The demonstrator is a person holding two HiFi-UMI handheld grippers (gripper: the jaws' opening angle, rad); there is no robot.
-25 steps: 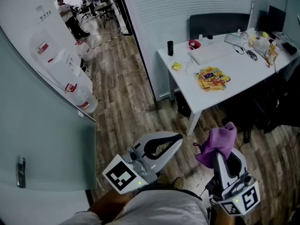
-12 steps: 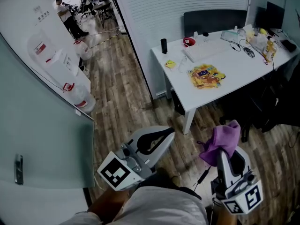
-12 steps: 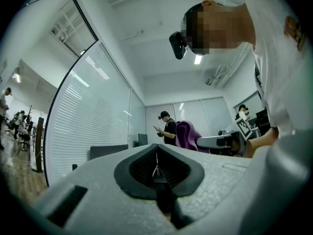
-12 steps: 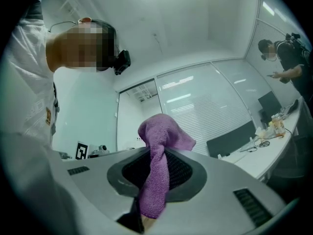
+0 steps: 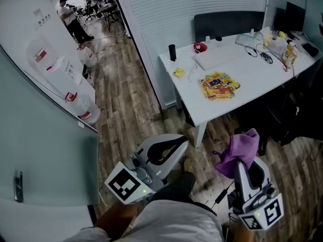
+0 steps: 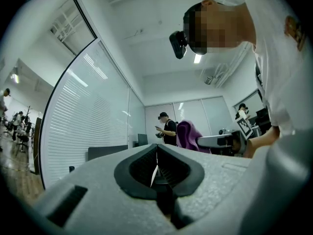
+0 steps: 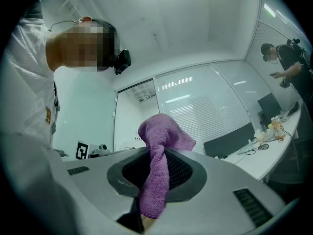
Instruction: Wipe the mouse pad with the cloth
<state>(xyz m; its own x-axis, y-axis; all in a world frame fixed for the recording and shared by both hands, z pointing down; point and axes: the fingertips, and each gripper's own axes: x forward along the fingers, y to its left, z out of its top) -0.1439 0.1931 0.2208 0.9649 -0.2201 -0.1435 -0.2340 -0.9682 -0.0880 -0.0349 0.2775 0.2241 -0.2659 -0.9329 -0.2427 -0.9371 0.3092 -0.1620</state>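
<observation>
A purple cloth point(image 5: 238, 150) point(image 7: 159, 146) sticks up out of my right gripper point(image 5: 238, 168) point(image 7: 157, 166), whose jaws are shut on it, low at the right of the head view. Beside it my left gripper point(image 5: 182, 146) point(image 6: 156, 153) is shut with nothing in it; only a thin slit shows between its pads. Both hang over the wooden floor, well short of the white table point(image 5: 262, 79). A yellow-orange patterned pad point(image 5: 218, 84) lies flat near the table's front edge. The left gripper view shows the cloth point(image 6: 188, 133) off to its right.
On the table are a white keyboard point(image 5: 214, 58), a black cylinder point(image 5: 172, 52), a red bowl point(image 5: 200, 47), a small yellow item point(image 5: 178, 72), cables and clutter at the right. A dark chair point(image 5: 227, 23) stands behind it. Water jugs point(image 5: 83, 107) line the left wall. People point(image 5: 68, 16) stand far off.
The table has slid left and slightly nearer in the head view. Both grippers keep their places in the view, the right still shut on the cloth.
</observation>
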